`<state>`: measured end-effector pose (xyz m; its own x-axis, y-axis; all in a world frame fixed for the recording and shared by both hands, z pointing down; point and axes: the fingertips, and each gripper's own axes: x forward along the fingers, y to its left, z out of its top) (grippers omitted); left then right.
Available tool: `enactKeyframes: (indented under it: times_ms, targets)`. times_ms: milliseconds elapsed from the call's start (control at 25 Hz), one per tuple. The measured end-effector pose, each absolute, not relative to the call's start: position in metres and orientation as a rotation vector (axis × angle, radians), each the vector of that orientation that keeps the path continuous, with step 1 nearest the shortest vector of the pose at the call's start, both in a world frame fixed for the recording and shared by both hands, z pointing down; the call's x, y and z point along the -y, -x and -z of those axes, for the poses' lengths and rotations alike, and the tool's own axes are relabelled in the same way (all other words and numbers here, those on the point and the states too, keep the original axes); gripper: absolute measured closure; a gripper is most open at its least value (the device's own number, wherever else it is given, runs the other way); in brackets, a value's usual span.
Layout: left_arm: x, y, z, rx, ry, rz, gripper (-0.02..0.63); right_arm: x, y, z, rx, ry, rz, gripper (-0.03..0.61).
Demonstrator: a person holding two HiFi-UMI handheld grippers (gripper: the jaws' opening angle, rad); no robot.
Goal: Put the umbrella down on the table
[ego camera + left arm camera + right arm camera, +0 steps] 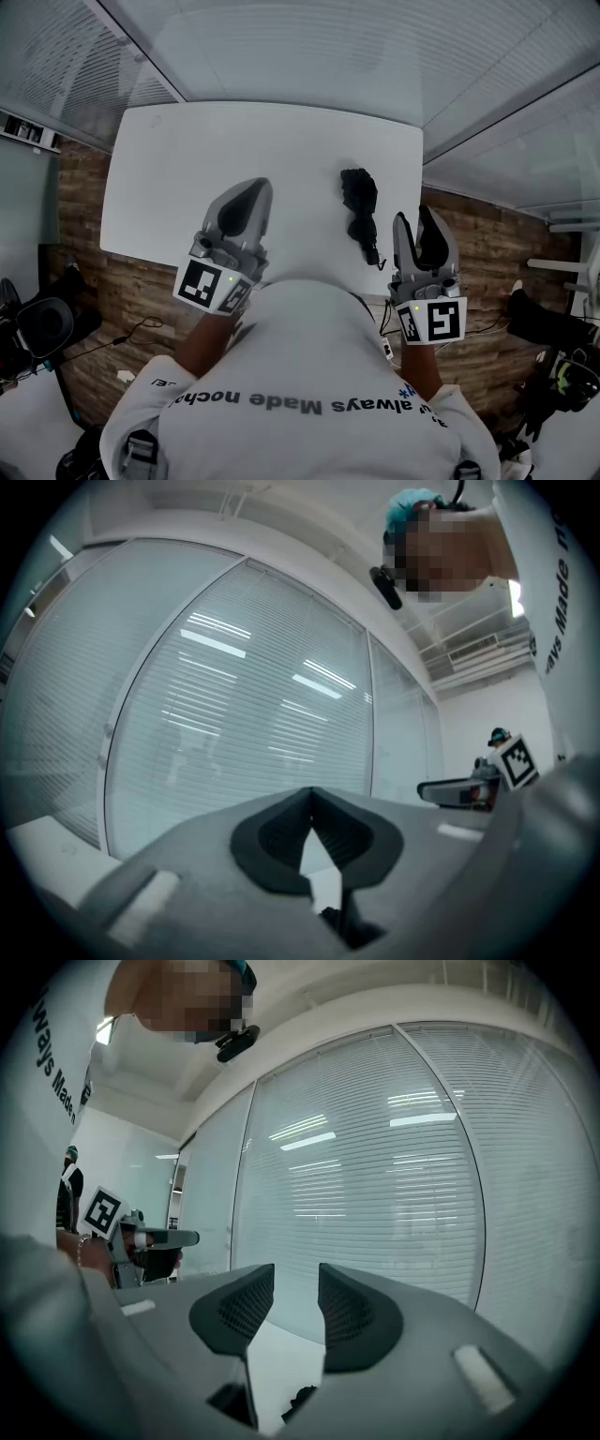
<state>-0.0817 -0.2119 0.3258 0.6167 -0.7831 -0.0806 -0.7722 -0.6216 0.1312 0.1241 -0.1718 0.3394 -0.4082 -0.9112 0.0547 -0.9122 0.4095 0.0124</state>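
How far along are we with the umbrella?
Done, it seems: the umbrella lies on the table, clear of both grippers. In hand: nothing; the left gripper is shut and empty, and the right gripper has its fingers slightly apart, empty. Remaining: nothing that shows.

Overhead onto table point(187, 169); others level.

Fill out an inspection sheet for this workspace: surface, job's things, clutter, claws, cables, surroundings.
Surface: white table, only the umbrella on it.
Job's things: umbrella black, folded, lying on the table, touched by neither claw.
Clutter: nothing seen.
Claws: left claw shut, empty; right claw slightly apart, empty.
Cables: cable on the floor, at the left.
Surroundings: wood-pattern floor, glass walls with blinds.
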Motion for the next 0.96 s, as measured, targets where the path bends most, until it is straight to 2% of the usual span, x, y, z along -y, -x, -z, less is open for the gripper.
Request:
enactKeyframes:
  times_ms: [960]
  targets:
    - [0.218,0.075,-0.327,1.324,-2.749,0.197,0.609,0.180,-0.130,-0.340,2.589,-1.695,-0.039,0.431]
